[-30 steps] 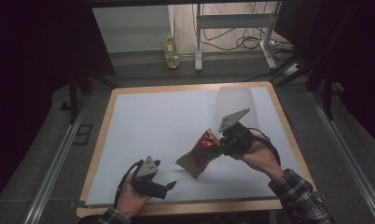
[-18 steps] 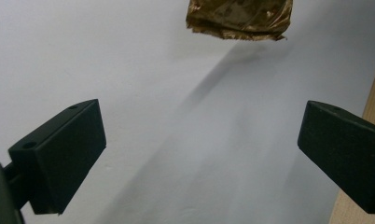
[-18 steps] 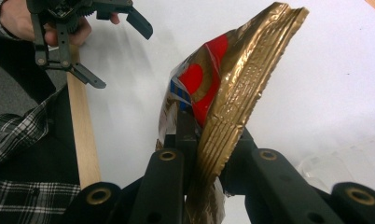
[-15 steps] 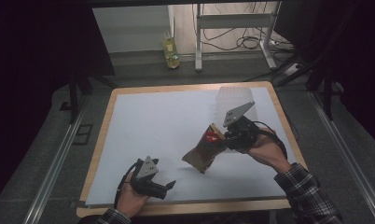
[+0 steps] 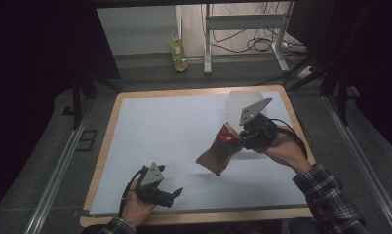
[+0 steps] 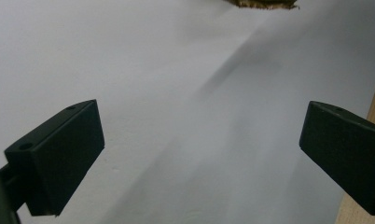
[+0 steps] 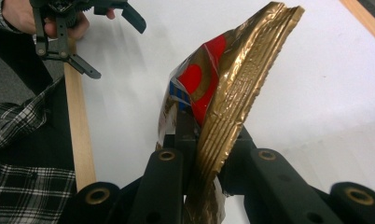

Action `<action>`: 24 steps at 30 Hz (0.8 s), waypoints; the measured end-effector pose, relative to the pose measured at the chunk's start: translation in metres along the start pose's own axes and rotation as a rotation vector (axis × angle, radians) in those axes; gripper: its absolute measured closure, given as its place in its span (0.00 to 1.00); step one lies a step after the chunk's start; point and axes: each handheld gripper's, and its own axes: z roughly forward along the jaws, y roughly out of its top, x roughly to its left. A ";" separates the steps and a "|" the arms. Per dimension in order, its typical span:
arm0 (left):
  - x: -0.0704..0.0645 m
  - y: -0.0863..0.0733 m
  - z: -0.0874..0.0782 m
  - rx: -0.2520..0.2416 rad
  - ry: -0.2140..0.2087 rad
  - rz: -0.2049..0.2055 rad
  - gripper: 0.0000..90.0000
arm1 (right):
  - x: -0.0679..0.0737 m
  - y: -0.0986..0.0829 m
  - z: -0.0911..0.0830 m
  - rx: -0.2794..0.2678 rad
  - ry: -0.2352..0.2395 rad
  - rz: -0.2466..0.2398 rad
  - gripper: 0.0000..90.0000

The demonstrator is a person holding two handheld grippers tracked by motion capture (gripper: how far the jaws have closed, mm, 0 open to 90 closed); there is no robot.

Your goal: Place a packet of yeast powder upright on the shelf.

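A gold snack bag [image 5: 218, 151] with a red and blue print hangs above the white table sheet [image 5: 174, 126], right of centre. My right gripper [image 5: 239, 139] is shut on its top sealed edge. In the right gripper view the crimped gold seam of the bag [image 7: 232, 98] runs up between the two closed jaws of the right gripper [image 7: 209, 163]. My left gripper [image 5: 177, 194] rests near the front edge of the table, open, with nothing between its jaws. The left gripper view looks across bare sheet between the wide-apart jaws of the left gripper [image 6: 199, 154], and the bag's bottom edge [image 6: 262, 3] shows at the top.
A clear plastic container [image 5: 243, 100] stands at the back right of the table. The wooden table rim [image 5: 116, 117] frames the white sheet. A yellow-green bottle [image 5: 178, 51] stands on the floor beyond the table, near metal stand legs and cables.
My right gripper has carried the snack bag up and toward the back right. The left gripper has stayed in place, open.
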 end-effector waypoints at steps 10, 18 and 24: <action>0.000 0.000 0.000 0.002 0.000 0.001 0.00 | -0.014 0.008 -0.022 0.004 -0.022 -0.046 0.89; 0.000 0.000 0.000 0.006 0.000 0.003 0.00 | -0.024 0.013 -0.039 -0.008 -0.032 -0.101 0.89; 0.001 -0.001 0.000 0.005 0.002 0.006 0.00 | -0.034 0.015 -0.049 -0.011 -0.040 -0.126 0.89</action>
